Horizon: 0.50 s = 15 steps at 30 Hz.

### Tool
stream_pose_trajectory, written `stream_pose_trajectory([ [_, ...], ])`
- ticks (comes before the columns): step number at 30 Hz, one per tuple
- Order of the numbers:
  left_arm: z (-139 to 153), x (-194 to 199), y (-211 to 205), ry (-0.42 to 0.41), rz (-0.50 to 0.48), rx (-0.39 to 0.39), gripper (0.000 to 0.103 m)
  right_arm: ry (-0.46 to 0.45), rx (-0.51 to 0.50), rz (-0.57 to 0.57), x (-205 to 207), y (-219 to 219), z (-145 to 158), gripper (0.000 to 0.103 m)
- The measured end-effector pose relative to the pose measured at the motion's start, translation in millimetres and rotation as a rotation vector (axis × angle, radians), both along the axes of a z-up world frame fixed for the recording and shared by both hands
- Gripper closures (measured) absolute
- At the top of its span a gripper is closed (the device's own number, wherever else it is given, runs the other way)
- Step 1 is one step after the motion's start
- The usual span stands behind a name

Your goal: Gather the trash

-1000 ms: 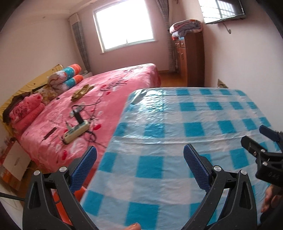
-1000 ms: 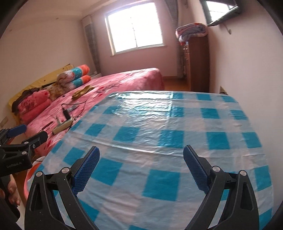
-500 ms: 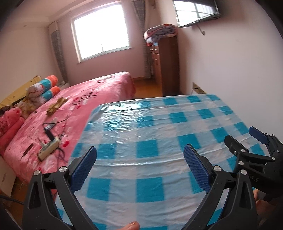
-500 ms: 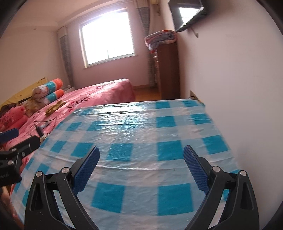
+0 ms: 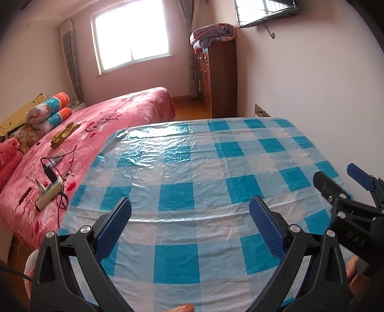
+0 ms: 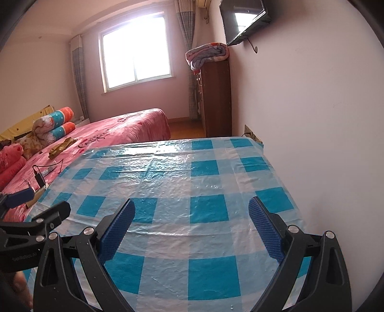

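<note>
Both grippers hang low over the near edge of the table (image 5: pixel 182 168), pointing forward across it toward the window (image 5: pixel 130 36). The left gripper (image 5: pixel 190 224) has its jaws spread wide with nothing between them. The right gripper (image 6: pixel 192 224) is likewise wide open and empty; it sits close to the wall (image 6: pixel 312 120) on its right. In the left view the right gripper shows at the right border, with fingertips (image 5: pixel 354 268) of the person's hand wrapped under it. In the right view the left gripper shows at the left border.

The table carries one blue-and-white checked plastic cloth. No trash can be seen on it in either view.

Beside the table stands one bed (image 5: pixel 115 115) with a pink cover. On it lie two rolled bolsters (image 5: pixel 51 112), one power strip (image 5: pixel 49 193) with a black plug and cable, and one gold-coloured bundle (image 5: pixel 63 135). One wooden cabinet (image 5: pixel 220 76) stands by the wall, one folded blanket (image 5: pixel 212 33) on top. One TV (image 6: pixel 243 20) hangs above.
</note>
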<state>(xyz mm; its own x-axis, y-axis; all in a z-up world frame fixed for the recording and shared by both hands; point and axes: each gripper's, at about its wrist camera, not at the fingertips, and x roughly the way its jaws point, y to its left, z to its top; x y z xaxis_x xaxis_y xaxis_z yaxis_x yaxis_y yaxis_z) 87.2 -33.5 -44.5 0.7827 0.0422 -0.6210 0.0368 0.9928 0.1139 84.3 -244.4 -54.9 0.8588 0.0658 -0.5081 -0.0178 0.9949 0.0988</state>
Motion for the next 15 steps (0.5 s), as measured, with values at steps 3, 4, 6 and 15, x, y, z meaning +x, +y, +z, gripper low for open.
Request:
stream_pose_trajectory([
  [3, -3.3, 1.0, 1.3, 0.005, 0.009, -0.004, 0.004, 0.008, 0.001, -0.004, 1.9, -1.6, -1.8, 0.009],
  [4, -4.1, 1.4, 1.0, 0.004, 0.011, 0.0, 0.004, 0.01, 0.003, -0.004, 2.6, -2.2, -2.3, 0.009],
  [6, -5.3, 2.0, 0.4, 0.007, 0.011, 0.002, 0.004, 0.013, 0.003, -0.005, 3.0, -2.4, -3.0, 0.009],
  [15, -9.1, 3.4, -1.2, 0.005, 0.009, 0.007, 0.004, 0.011, -0.006, 0.004, 2.7, -1.1, -4.4, 0.009],
])
